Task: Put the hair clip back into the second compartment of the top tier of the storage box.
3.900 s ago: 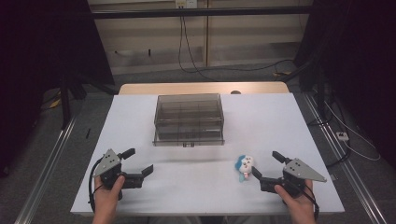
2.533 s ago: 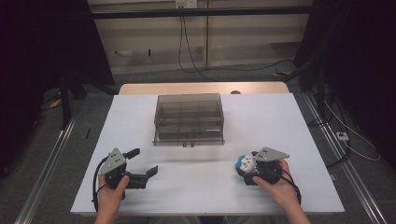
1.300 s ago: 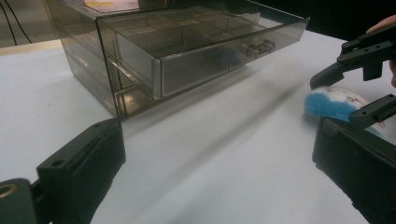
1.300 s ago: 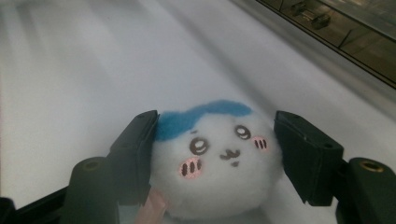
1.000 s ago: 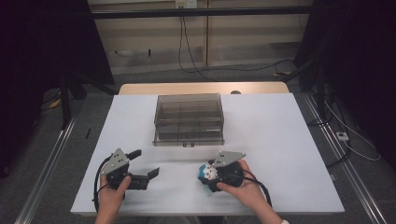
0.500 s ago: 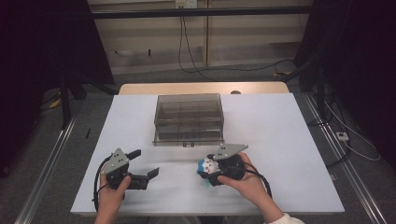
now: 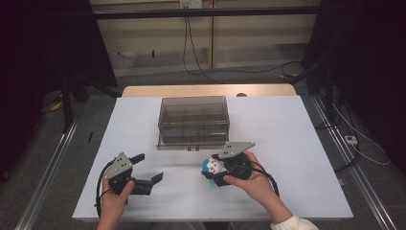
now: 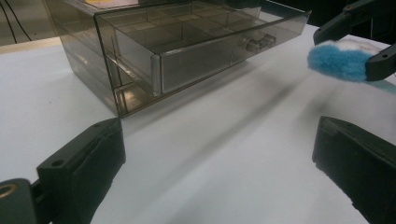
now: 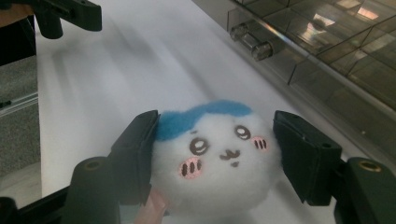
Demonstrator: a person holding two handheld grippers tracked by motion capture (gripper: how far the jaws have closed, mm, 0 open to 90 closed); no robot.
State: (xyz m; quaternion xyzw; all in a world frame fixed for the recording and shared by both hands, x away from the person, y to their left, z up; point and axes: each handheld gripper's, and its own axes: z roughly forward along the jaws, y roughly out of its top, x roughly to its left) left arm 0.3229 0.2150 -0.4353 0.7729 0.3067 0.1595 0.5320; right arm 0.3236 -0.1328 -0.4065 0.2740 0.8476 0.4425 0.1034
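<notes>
A small white plush toy (image 9: 219, 154) with a blue top and pink cheeks sits between the two black jaws of my right gripper (image 9: 212, 140), which is shut on it. In the high view the right gripper (image 7: 214, 171) holds the plush toy (image 7: 212, 165) just above the table, in front of the smoky clear drawer box (image 7: 193, 122). The box's top drawer (image 8: 201, 42) stands partly pulled out, with empty compartments. My left gripper (image 7: 148, 167) rests at the front left, open and empty. From the left gripper (image 8: 219, 158) the plush toy (image 8: 341, 60) is at the upper right.
The white table (image 7: 297, 139) has bare room on both sides of the box. Two round drawer knobs (image 9: 252, 42) face the right gripper. Cables and dark floor rails run around the table.
The right gripper closed on the plush toy at the front right and carried it left to the front of the box, lifting it slightly. The left gripper stayed put.
</notes>
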